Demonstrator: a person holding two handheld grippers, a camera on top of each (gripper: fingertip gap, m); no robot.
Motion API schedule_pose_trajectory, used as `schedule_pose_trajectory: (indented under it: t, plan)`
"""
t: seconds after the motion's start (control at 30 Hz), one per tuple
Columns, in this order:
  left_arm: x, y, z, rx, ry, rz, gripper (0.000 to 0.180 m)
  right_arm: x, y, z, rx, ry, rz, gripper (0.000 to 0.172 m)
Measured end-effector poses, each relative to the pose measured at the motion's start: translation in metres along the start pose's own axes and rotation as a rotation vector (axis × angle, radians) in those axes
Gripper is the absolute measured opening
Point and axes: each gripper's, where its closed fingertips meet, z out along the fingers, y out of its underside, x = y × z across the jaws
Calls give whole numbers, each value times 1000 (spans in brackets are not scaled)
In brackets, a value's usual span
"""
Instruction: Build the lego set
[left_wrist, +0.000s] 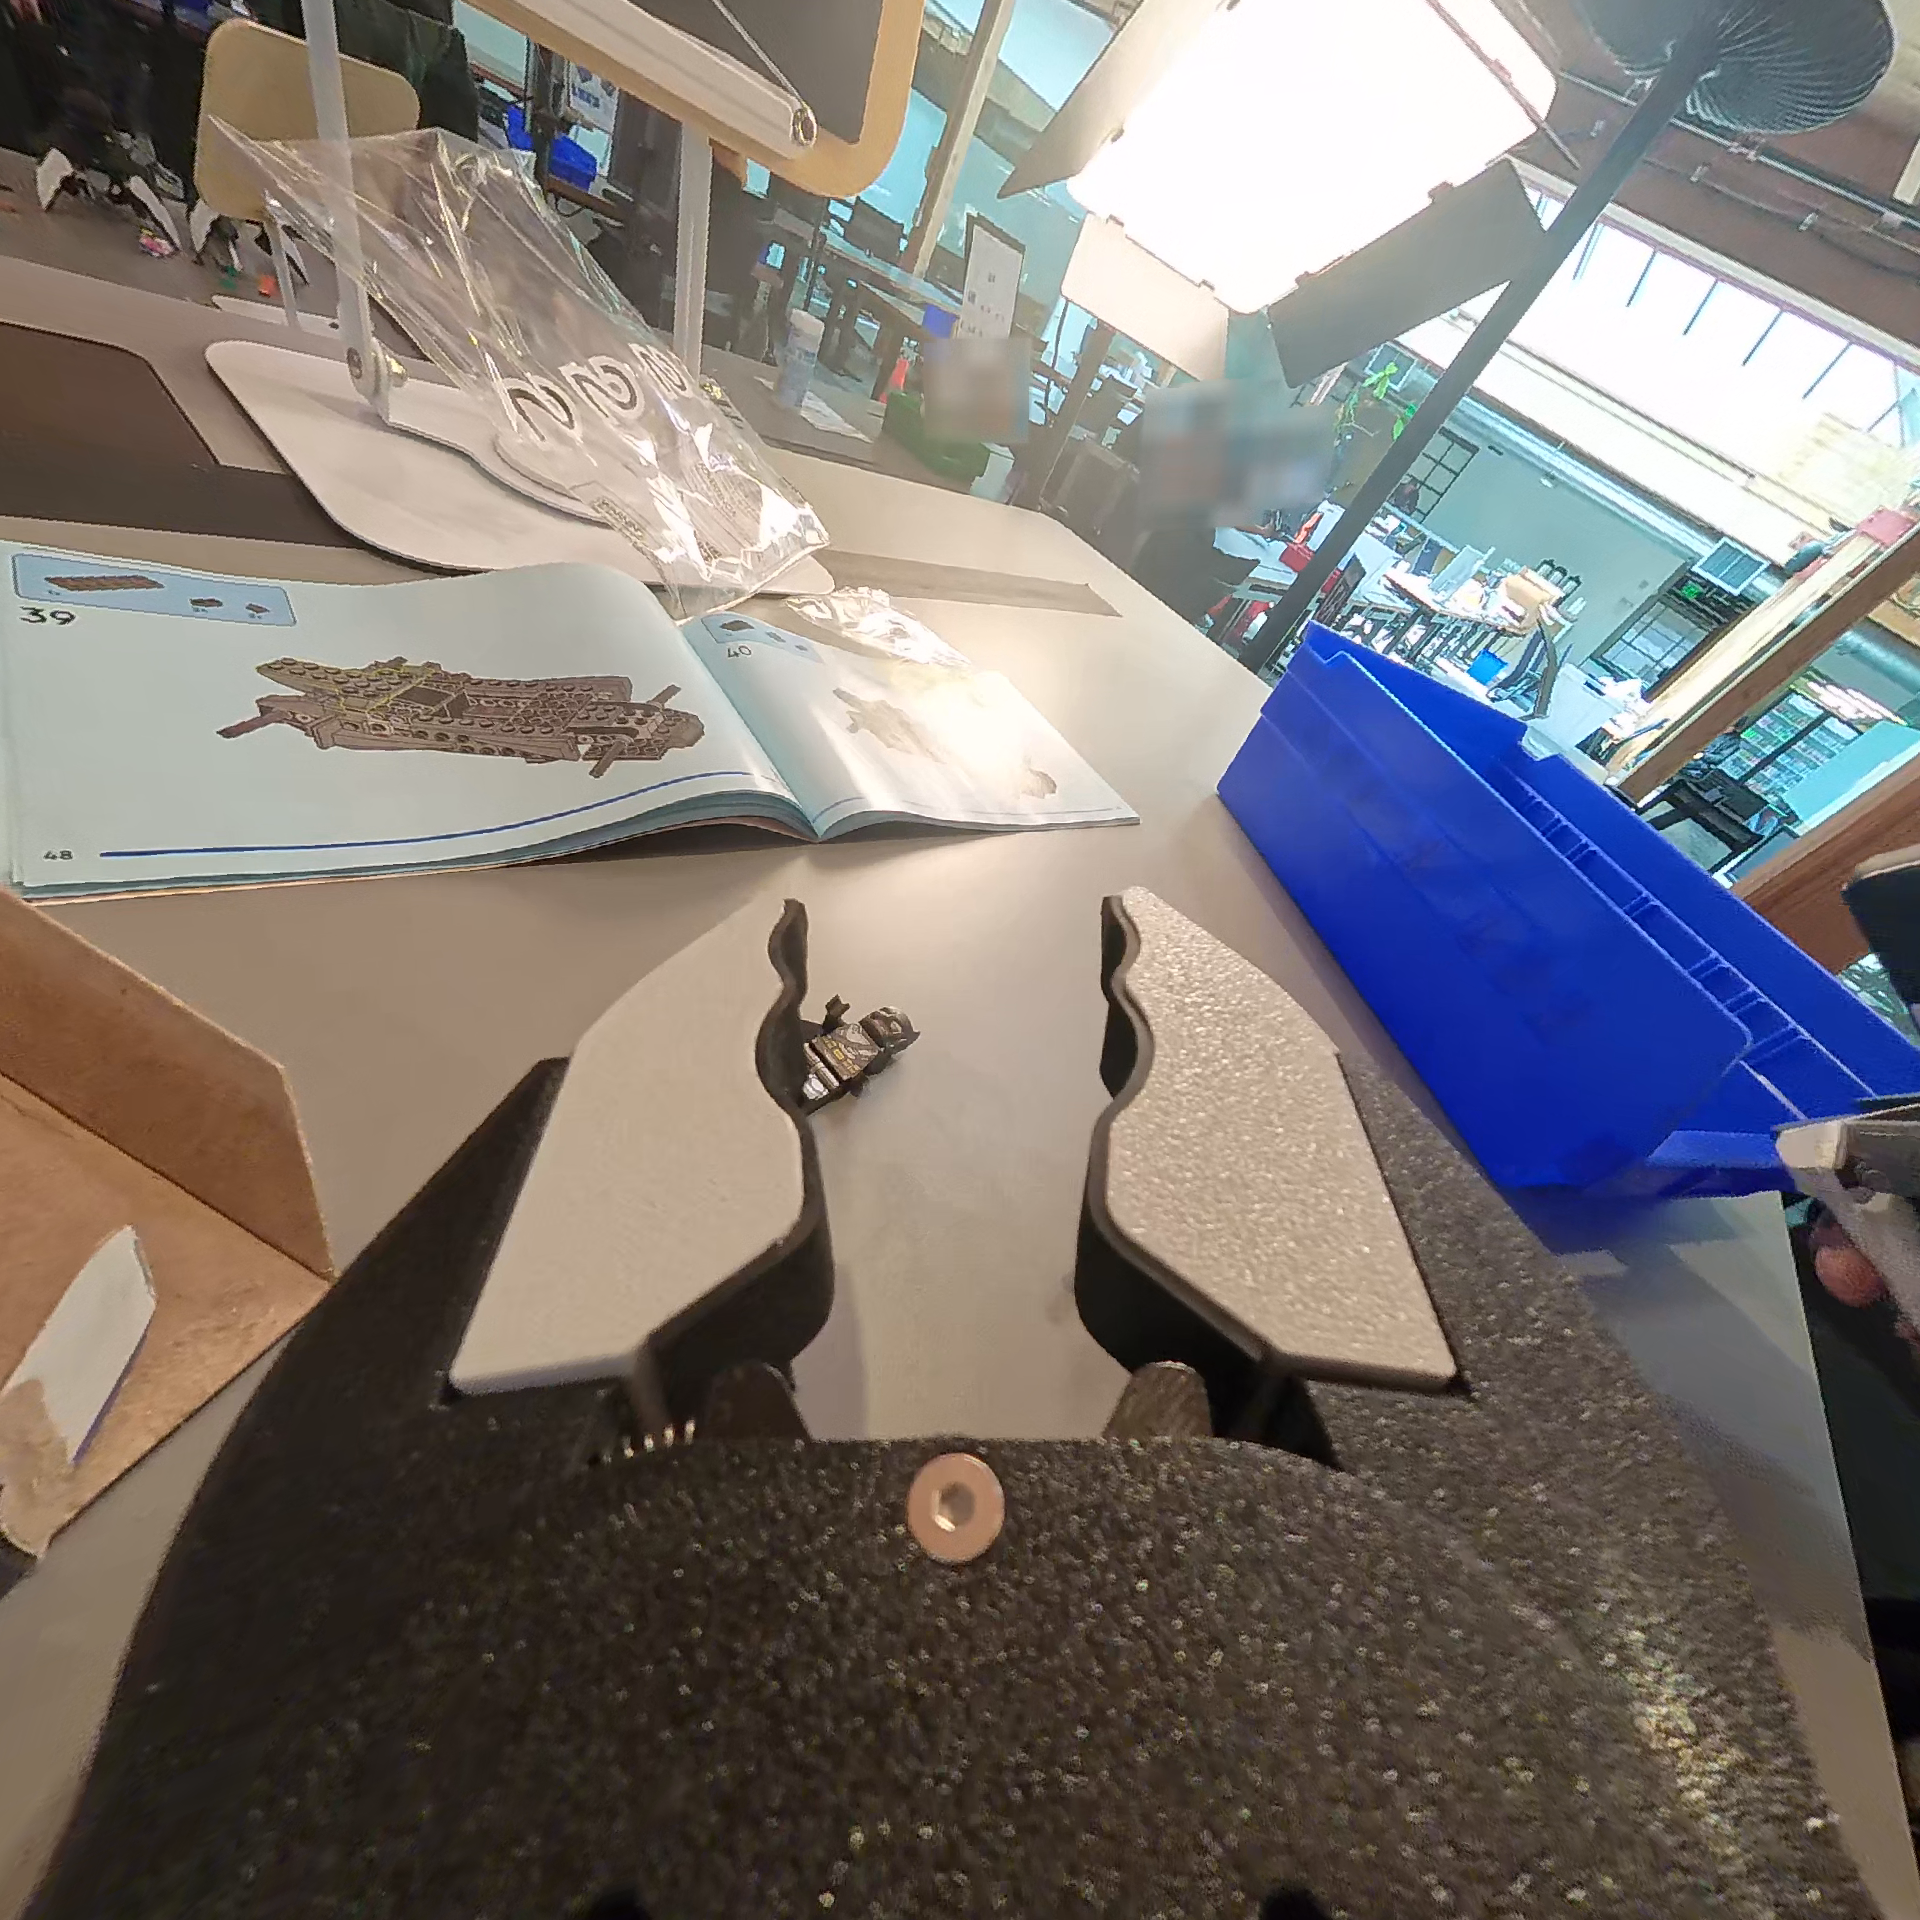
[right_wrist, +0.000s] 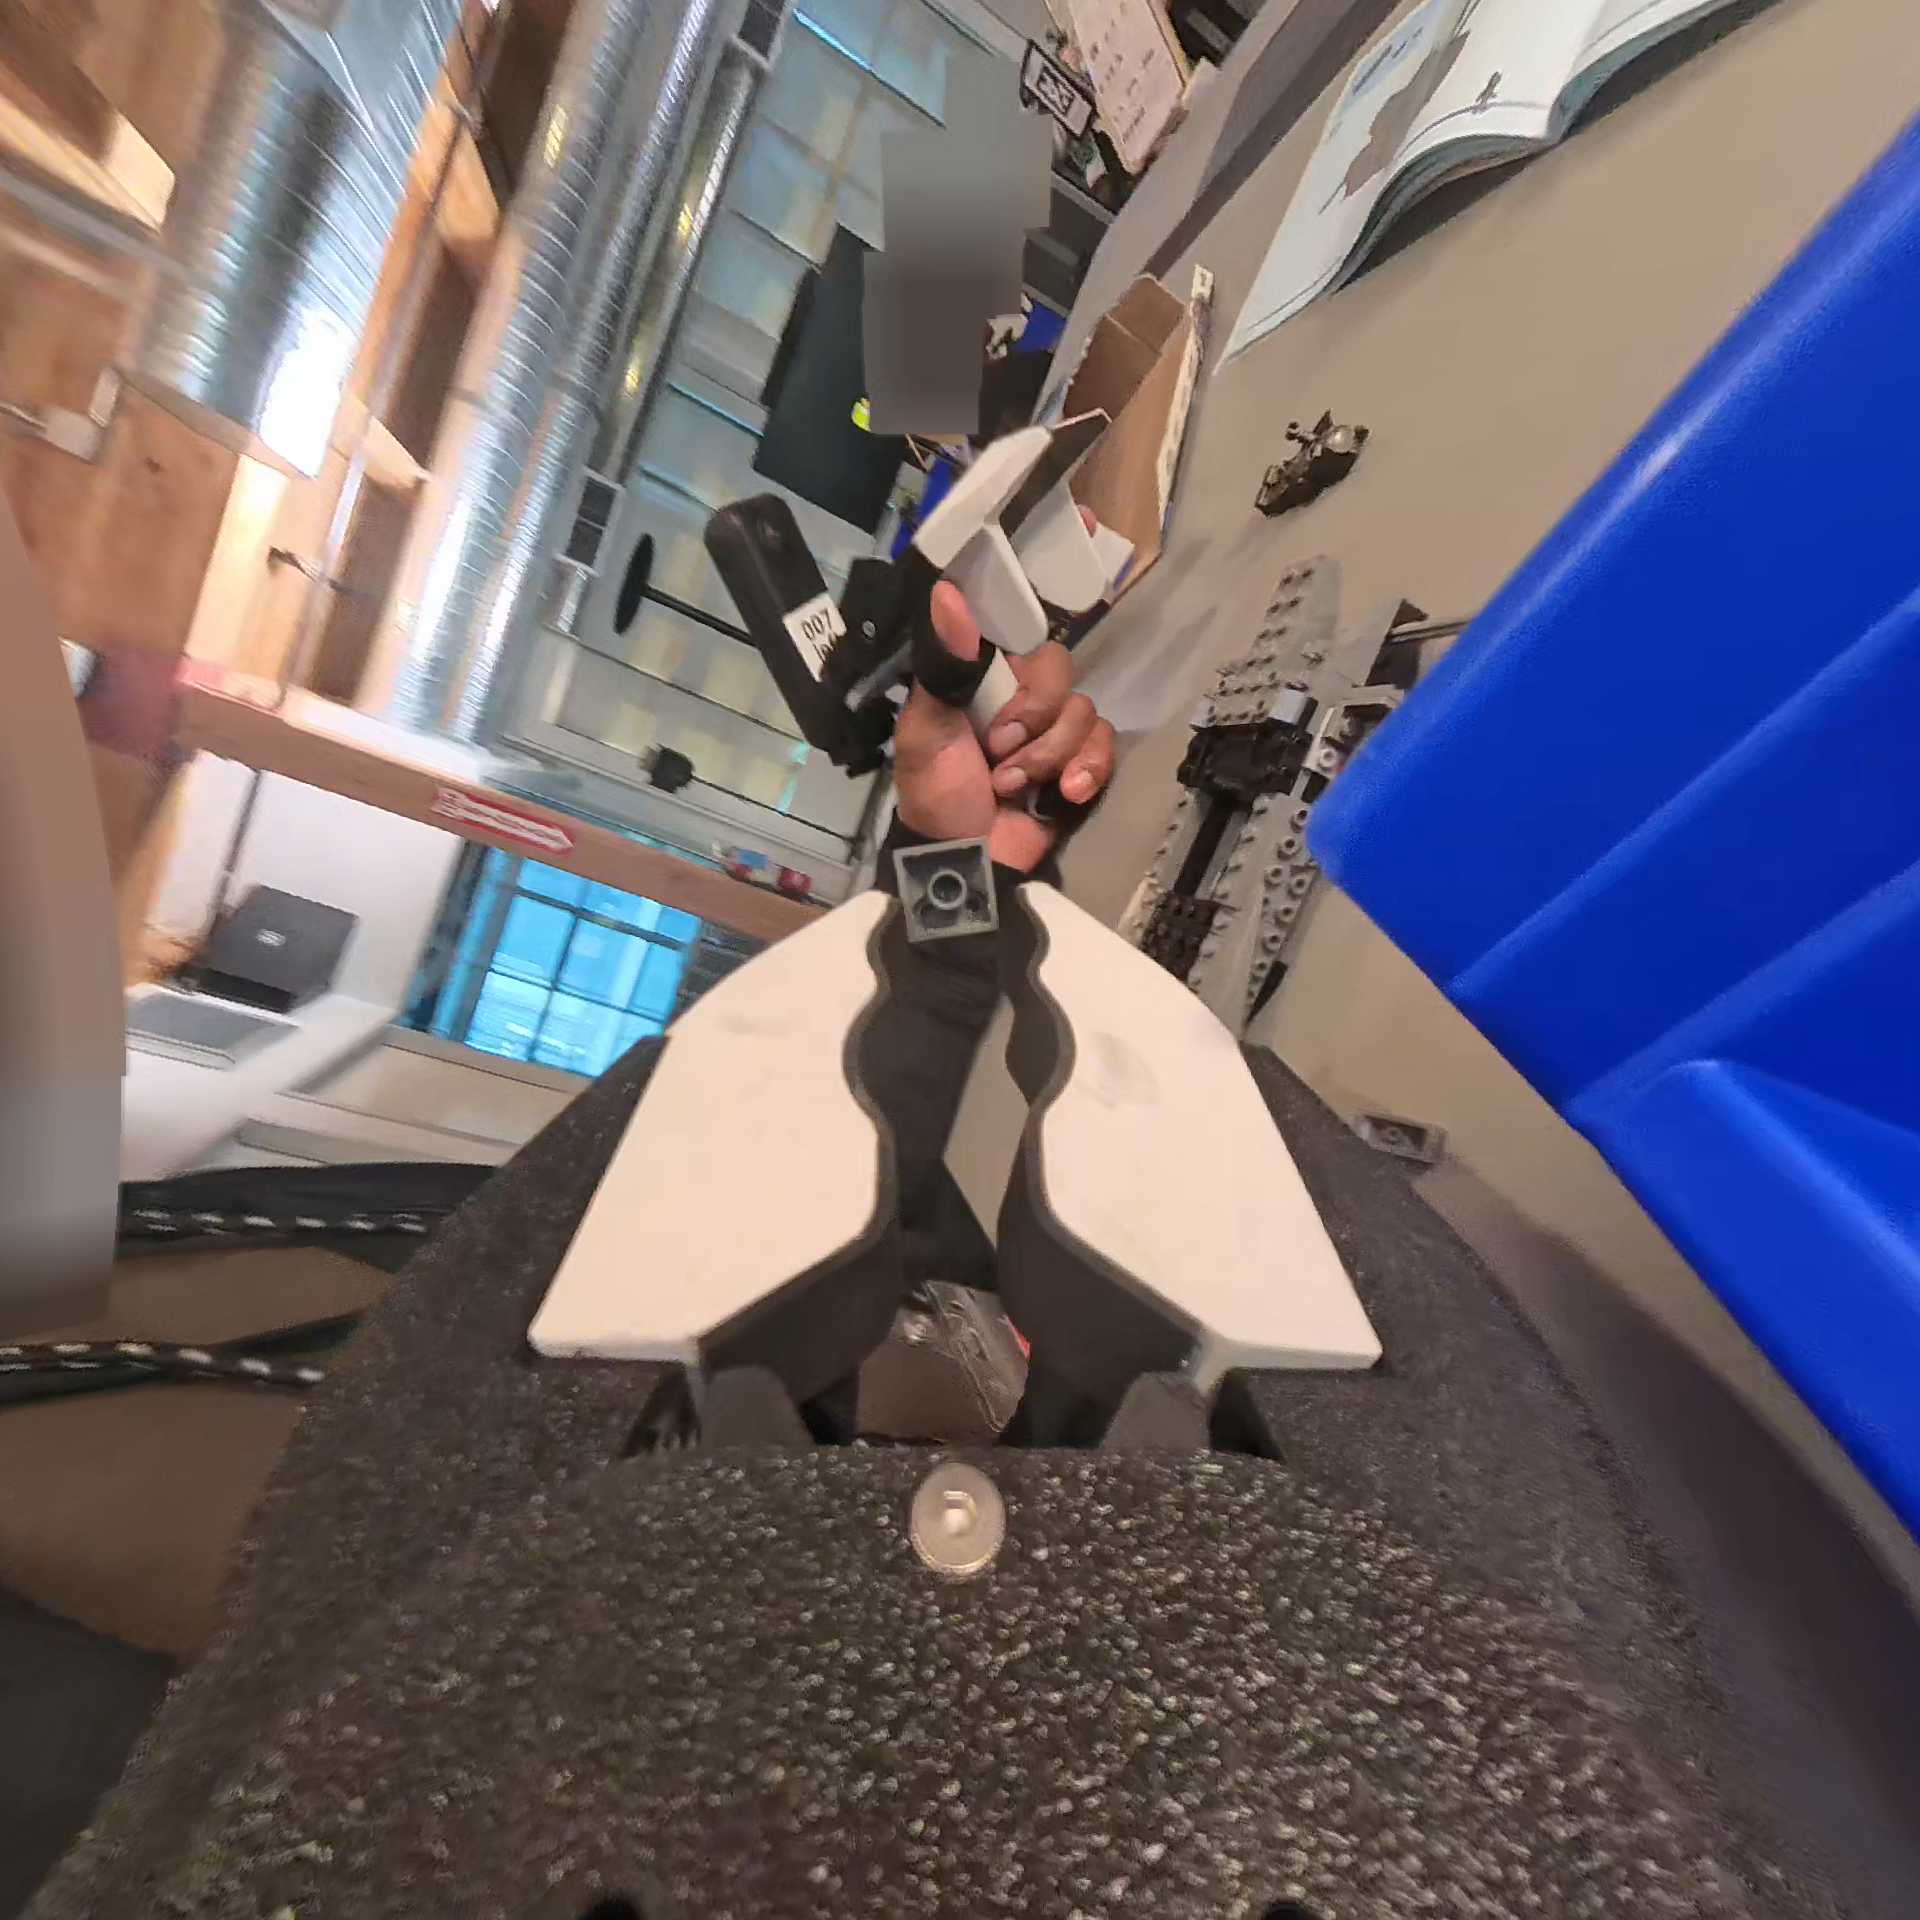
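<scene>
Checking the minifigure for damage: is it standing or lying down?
Lying down: the dark minifigure lies on its back on the grey table, beside the left finger.

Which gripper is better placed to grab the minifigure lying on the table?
Left: its jaws are open and empty, with the minifigure between them. The right already grips a grey brick.

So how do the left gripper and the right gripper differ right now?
The left gripper is wide open with nothing gripped; the right gripper is shut on a small grey brick at its tips. The left hangs low over the grey table, a dark minifigure lying beside its left finger; the right is held off the table. Both have pale fingers with wavy black pads.
</scene>
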Motion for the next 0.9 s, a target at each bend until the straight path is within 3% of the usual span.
schedule_pose_trajectory:
  t: [0.13, 0.3, 0.37, 0.43, 0.53, 0.63, 0.9]
  plan:
    - [0, 0, 0, 0, 1, 0, 55, 2, -5, 0, 54, -56, 103, 17]
    - [8, -1, 0, 5, 42, 30, 56, 5, -4, 4, 42, -33, 108, 17]
    - [31, -6, -4, 46, 145, 113, 56, 7, -4, 9, 34, 0, 94, 17]
    - [76, -5, -11, 87, 346, 225, 55, 7, -4, 16, 11, 41, 82, 17]
    - [141, 21, -20, 68, 580, 475, 53, 0, -6, 27, -13, 55, 84, 17]
    - [169, 48, -15, 24, 630, 656, 51, -11, -6, 38, -25, 1, 115, 17]
    - [196, 48, -18, 119, 693, 701, 28, -25, -1, 48, -32, -109, 207, 18]
